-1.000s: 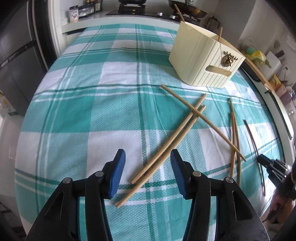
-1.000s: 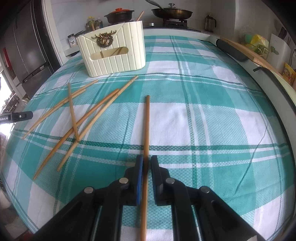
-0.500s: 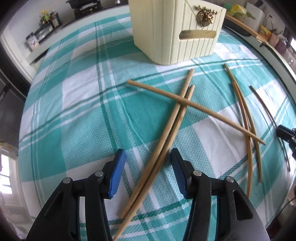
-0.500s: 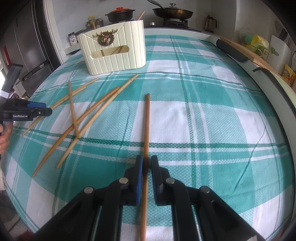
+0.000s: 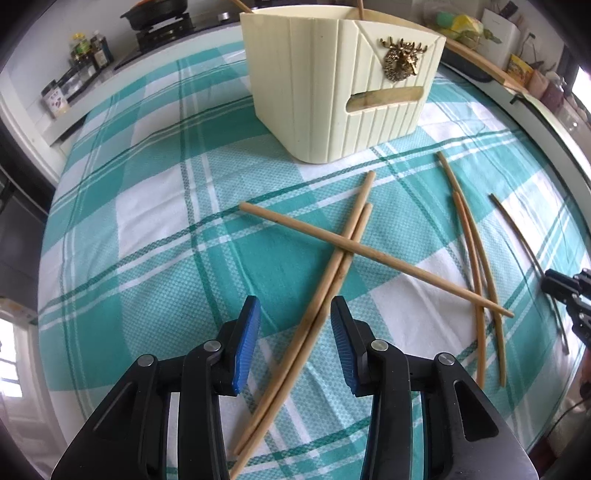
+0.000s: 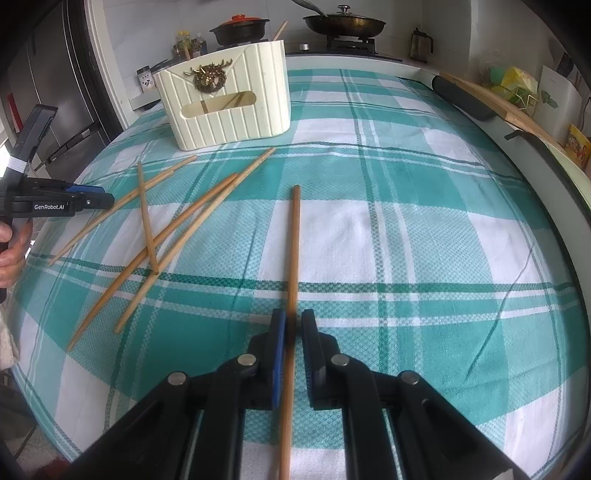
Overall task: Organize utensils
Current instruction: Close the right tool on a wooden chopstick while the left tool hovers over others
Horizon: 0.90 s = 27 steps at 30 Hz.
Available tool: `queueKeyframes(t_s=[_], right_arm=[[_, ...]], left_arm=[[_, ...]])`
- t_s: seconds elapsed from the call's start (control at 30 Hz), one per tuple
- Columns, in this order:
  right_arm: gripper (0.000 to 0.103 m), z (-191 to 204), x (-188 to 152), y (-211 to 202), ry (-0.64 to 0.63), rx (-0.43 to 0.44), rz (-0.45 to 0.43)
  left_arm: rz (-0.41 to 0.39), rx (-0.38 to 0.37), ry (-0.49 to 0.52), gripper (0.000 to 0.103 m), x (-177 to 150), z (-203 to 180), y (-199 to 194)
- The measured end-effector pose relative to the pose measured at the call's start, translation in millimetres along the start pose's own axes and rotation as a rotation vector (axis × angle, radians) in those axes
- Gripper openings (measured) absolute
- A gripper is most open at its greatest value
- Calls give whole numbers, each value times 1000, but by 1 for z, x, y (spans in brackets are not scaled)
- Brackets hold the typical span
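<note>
Several wooden chopsticks lie on the teal-and-white checked cloth. My left gripper (image 5: 294, 314) is open, its blue pads either side of a pair of chopsticks (image 5: 332, 273) lying together, low over the cloth. A third chopstick (image 5: 373, 254) crosses over that pair. My right gripper (image 6: 291, 321) is shut on a darker chopstick (image 6: 294, 240) that points forward along its fingers. The cream ribbed holder (image 5: 332, 81) with a gold stag emblem stands behind; it also shows in the right wrist view (image 6: 229, 103) with chopsticks inside.
Two curved chopsticks (image 5: 476, 266) and a thin dark one (image 5: 517, 232) lie to the right. The right gripper's tip (image 5: 565, 291) shows at the left view's right edge. A stove with pans (image 6: 343, 26) and a counter stand behind the table.
My left gripper has moved forward and turned toward the holder, so the chopstick pair now lies between its open fingers. The right gripper has stayed put, still holding its chopstick.
</note>
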State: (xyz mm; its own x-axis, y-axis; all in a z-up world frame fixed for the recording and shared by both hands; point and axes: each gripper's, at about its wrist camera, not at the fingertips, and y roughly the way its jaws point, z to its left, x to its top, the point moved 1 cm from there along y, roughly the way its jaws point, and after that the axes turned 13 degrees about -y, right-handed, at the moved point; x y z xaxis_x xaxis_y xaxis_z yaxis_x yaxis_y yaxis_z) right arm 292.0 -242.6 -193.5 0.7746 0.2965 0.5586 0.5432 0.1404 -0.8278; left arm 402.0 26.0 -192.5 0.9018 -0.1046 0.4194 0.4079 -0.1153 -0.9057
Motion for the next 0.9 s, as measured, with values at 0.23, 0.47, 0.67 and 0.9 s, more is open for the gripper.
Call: queueKeyframes(t_s=[0.23, 0.47, 0.67, 0.9], right_arm=[[9, 0, 0, 0, 0, 1, 1], [9, -1, -1, 0, 3, 3, -3], [9, 0, 0, 1, 4, 0, -3], [9, -3, -4, 0, 6, 5, -12]], left_arm=[[37, 32, 98, 39, -1, -11, 13], [28, -36, 74, 33, 7, -4, 3], [47, 83, 7, 34, 10, 5, 16], [36, 134, -94, 25, -4, 32, 9]])
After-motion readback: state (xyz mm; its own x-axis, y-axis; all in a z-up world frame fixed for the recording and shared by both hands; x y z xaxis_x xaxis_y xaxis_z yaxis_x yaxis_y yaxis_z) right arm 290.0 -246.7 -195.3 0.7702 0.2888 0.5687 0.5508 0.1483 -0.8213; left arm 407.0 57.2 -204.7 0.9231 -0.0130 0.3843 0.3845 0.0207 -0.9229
